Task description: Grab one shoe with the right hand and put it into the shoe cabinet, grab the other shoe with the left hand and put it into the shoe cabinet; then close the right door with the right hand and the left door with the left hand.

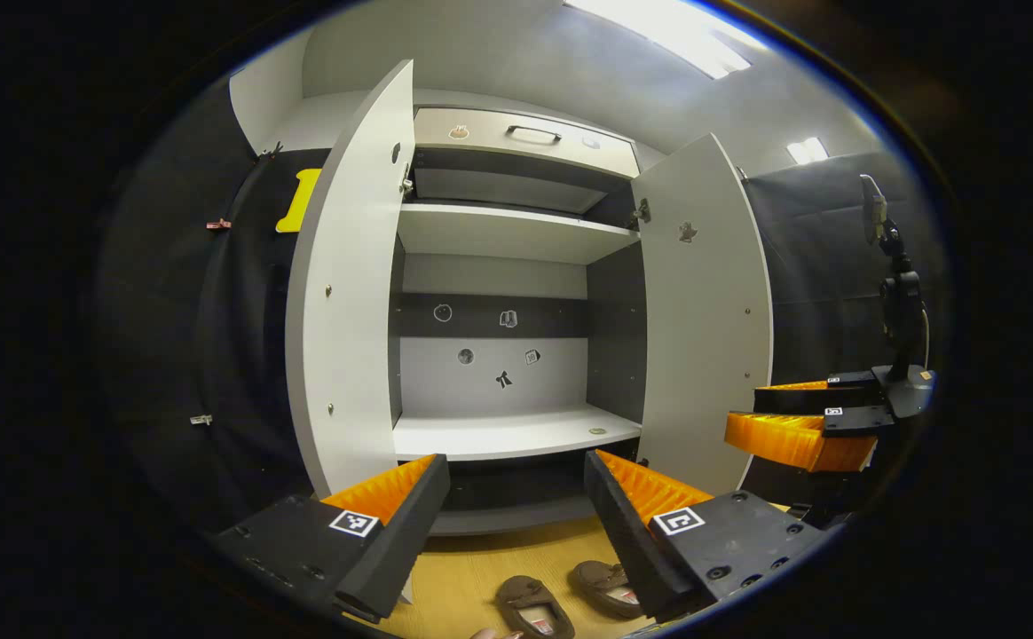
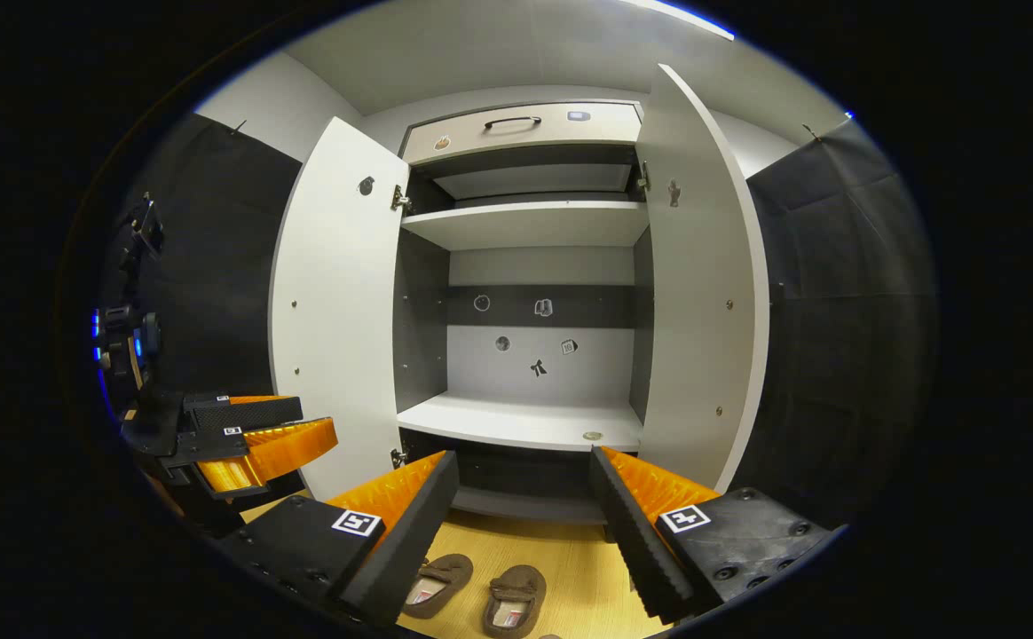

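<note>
With both doors open, my right hand-held gripper (image 2: 524, 515) hangs open and empty above the two shoes (image 2: 479, 593) lying toes toward the shoe cabinet (image 2: 525, 424), directly below its fingers.

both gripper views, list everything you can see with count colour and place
brown slip-on shoes: 2, brown, side by side on the wooden floor before the cabinet
white shoe cabinet: 1, white with dark inner panels, straight ahead, shelves bare
cabinet doors: 2, white, both swung open
top drawer with dark handle: 1, pale, above the shelves
small stickers: several, dark, on the cabinet's back panel
camera stand: 1, black, off to the side
left gripper: 1, open, above the shoes
right gripper: 1, open, above the shoes
</note>
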